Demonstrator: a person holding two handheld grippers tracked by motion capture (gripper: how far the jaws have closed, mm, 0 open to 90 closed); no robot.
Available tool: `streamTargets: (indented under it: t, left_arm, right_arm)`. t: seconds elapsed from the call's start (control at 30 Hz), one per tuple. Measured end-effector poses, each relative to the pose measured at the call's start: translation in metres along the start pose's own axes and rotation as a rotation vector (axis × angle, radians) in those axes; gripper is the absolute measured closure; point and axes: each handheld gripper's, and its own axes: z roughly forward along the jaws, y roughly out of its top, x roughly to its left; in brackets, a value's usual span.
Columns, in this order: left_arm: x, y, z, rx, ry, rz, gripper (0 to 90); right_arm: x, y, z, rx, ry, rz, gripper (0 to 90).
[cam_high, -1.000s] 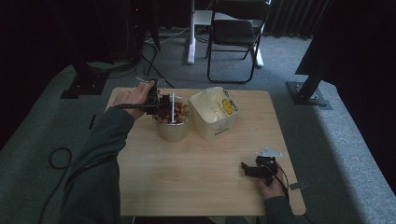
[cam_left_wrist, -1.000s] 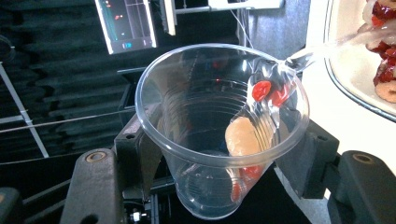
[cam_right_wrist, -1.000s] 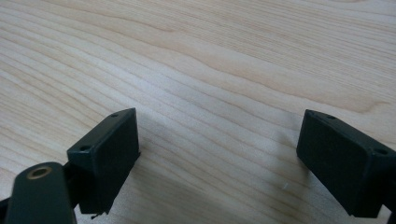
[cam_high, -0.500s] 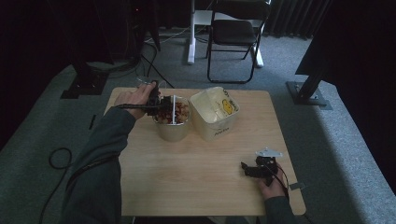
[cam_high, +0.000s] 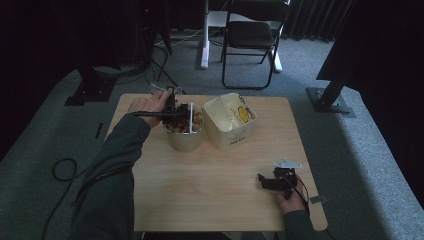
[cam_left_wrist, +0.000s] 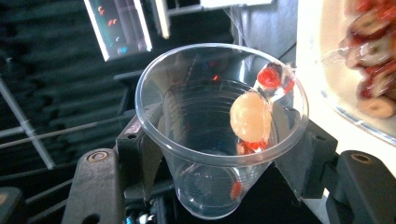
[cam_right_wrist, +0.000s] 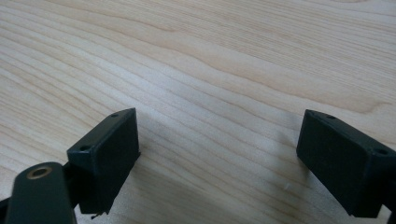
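My left gripper is shut on a clear plastic cup, held tilted on its side. A pale round piece and small red bits cling to the cup's inner wall near the rim. Beside the rim is a white tub of red-brown fruit pieces. In the high view the left gripper hovers over this round tub at the table's back left. My right gripper rests near the front right edge, and its jaws stand open over bare wood.
A cream square tub with a yellow item inside stands right of the round tub. The wooden table has bare room in the middle and front. A folding chair and dark stands sit beyond the table on grey carpet.
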Motion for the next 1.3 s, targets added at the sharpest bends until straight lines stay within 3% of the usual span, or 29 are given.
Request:
streamTargets:
  t: [0.03,0.1,0.13,0.17,0.2,0.23,0.27,0.3,0.33,0.37,0.4,0.43,0.47,0.53,0.57,0.6,0.67,0.7,0.73,0.77,0.83,0.87,0.9,0.97,1.0,1.07,1.1,1.17,1.3]
  left_arm:
    - [-0.0001,-0.0004,0.0031,0.031,-0.001,-0.005,37.8]
    - [-0.0004,-0.0006,0.0017,0.012,-0.008,0.004,37.9]
    - [-0.0025,-0.0007,0.0039,0.039,-0.001,0.016,37.8]
    - [-0.0034,-0.0001,0.0010,0.013,0.011,0.021,37.8]
    - [-0.0021,-0.0008,0.0017,0.013,-0.015,-0.004,38.0]
    - [-0.0036,-0.0010,0.0040,0.040,0.001,0.015,37.9]
    - [-0.0036,-0.0010,0.0013,0.010,0.003,0.014,37.9]
    - [-0.0027,-0.0018,0.0032,0.027,-0.019,-0.006,38.1]
    - [-0.0043,-0.0021,0.0050,0.045,0.000,0.010,38.0]
    - [-0.0040,-0.0016,0.0017,0.015,-0.002,0.004,38.0]
    - [-0.0031,-0.0019,0.0029,0.032,-0.015,-0.004,38.1]
    - [-0.0042,-0.0016,0.0028,0.040,0.010,0.020,38.0]
    - [-0.0027,-0.0014,-0.0004,0.001,0.002,0.002,38.3]
    - [-0.0029,-0.0007,0.0009,0.025,0.021,0.024,38.4]
    - [-0.0017,-0.0004,-0.0014,-0.004,0.006,-0.001,38.8]
    - [-0.0019,0.0000,-0.0003,0.019,0.025,0.012,38.8]
    - [-0.0006,0.0004,-0.0009,0.007,0.012,0.007,38.9]
    - [-0.0016,0.0005,-0.0006,0.022,0.029,0.016,38.9]
    - [-0.0006,0.0006,-0.0022,-0.003,0.016,-0.001,38.9]
    - [-0.0006,0.0007,-0.0008,0.017,0.022,0.005,38.8]
    - [0.0009,0.0011,-0.0022,-0.004,0.019,0.000,38.8]
    - [0.0002,0.0010,-0.0002,0.020,0.027,0.016,38.7]
    - [0.0006,0.0014,-0.0025,-0.001,0.026,0.012,38.7]
    - [-0.0001,0.0012,-0.0008,0.018,0.029,0.023,38.7]
    - [0.0009,0.0013,-0.0029,-0.008,0.025,0.011,38.7]
    - [0.0005,0.0001,0.0006,0.025,0.022,0.016,38.7]
    - [0.0004,0.0004,-0.0017,0.001,0.023,0.015,38.7]
    - [-0.0007,-0.0001,0.0003,0.019,0.020,0.020,38.7]
    - [0.0048,0.0005,-0.0004,-0.003,0.003,-0.015,38.2]
  right_arm:
    - [0.0000,0.0000,0.0000,0.000,0.000,0.000,12.6]
    - [0.0000,0.0000,0.0000,0.000,0.000,0.000,12.7]
    - [0.0002,-0.0001,-0.0001,0.000,0.001,0.000,12.6]
    - [0.0002,-0.0001,0.0000,0.000,0.001,0.000,12.7]
    - [0.0002,-0.0001,-0.0001,0.000,0.001,0.000,12.6]
    - [0.0002,-0.0001,0.0000,0.000,0.001,0.000,12.7]
    - [0.0002,0.0000,0.0000,0.000,0.001,-0.001,12.6]
    - [0.0003,0.0000,0.0000,-0.001,0.001,0.000,12.7]
    - [0.0002,0.0000,0.0000,0.000,0.001,0.000,12.7]
    - [0.0003,0.0000,0.0000,0.000,0.001,0.000,12.7]
    - [0.0003,0.0000,0.0000,-0.001,0.001,0.000,12.6]
    - [0.0003,0.0000,0.0000,0.000,0.001,0.000,12.6]
    - [0.0003,0.0000,0.0001,-0.001,0.001,0.000,12.6]
    - [0.0003,0.0001,0.0001,-0.001,0.001,0.000,12.7]
    - [0.0004,0.0000,0.0001,0.000,0.001,0.000,12.6]
    - [0.0004,0.0000,0.0001,0.000,0.001,0.000,12.7]
    - [0.0004,0.0000,0.0001,0.000,0.001,0.000,12.6]
    - [0.0004,0.0000,0.0001,0.000,0.001,0.000,12.7]
    - [0.0004,0.0001,0.0001,0.000,0.001,0.000,12.7]
    - [0.0004,0.0000,0.0001,0.000,0.001,0.000,12.7]
    - [0.0004,0.0001,0.0001,0.000,0.001,0.000,12.6]
    - [0.0004,0.0001,0.0002,-0.001,0.001,0.000,12.7]
    - [0.0004,0.0001,0.0001,0.000,0.001,0.000,12.6]
    - [0.0004,0.0001,0.0001,0.000,0.001,0.000,12.7]
    - [0.0004,0.0001,0.0001,0.000,0.001,0.000,12.6]
    - [0.0004,0.0001,0.0001,0.000,0.001,0.000,12.6]
    - [0.0004,0.0001,0.0001,0.000,0.001,0.001,12.7]
    - [0.0004,0.0001,0.0001,0.000,0.001,0.000,12.6]
    - [0.0004,0.0001,0.0002,0.000,0.001,0.000,12.6]
